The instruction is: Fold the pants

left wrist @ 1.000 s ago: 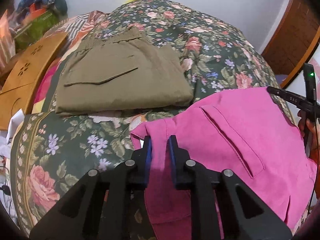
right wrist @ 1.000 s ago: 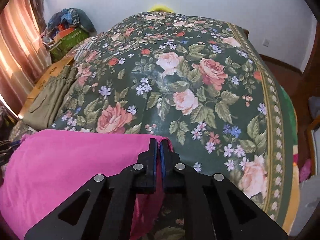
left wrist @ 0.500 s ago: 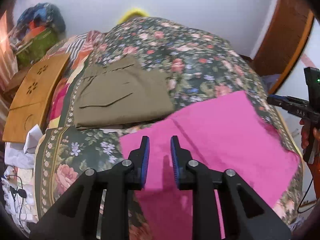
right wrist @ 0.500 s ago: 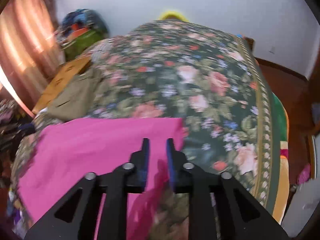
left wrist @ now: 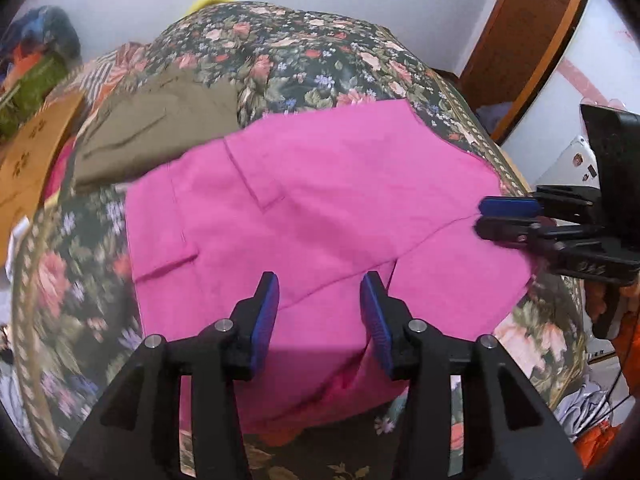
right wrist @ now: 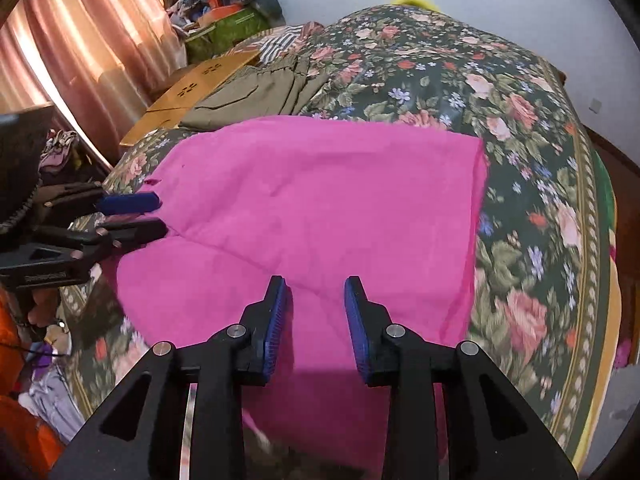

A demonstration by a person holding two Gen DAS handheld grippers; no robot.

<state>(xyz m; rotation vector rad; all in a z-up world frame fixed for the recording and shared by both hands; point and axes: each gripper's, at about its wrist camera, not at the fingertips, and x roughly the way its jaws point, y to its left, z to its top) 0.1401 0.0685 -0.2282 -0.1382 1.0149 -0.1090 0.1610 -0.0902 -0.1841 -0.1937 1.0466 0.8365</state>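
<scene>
Pink pants (left wrist: 320, 208) lie spread flat on the floral bedspread (left wrist: 312, 56), with a fold line running across them; they also show in the right wrist view (right wrist: 320, 208). My left gripper (left wrist: 318, 292) is open and empty, raised above the near edge of the pants. My right gripper (right wrist: 316, 296) is open and empty above the same near edge. Each gripper shows in the other's view: the right at the pants' right edge (left wrist: 496, 218), the left at the pants' left edge (right wrist: 148, 216).
Folded olive-green pants (left wrist: 160, 132) lie at the back left of the bed (right wrist: 256, 96). A wooden board (right wrist: 192, 88) lies beside them. Bags and clutter (right wrist: 224, 4) are piled by the curtain (right wrist: 80, 40). A wooden door frame (left wrist: 528, 40) stands at the right.
Both grippers opened and let go of the pink pants, then drew back and up. The pants now lie flat on the bed.
</scene>
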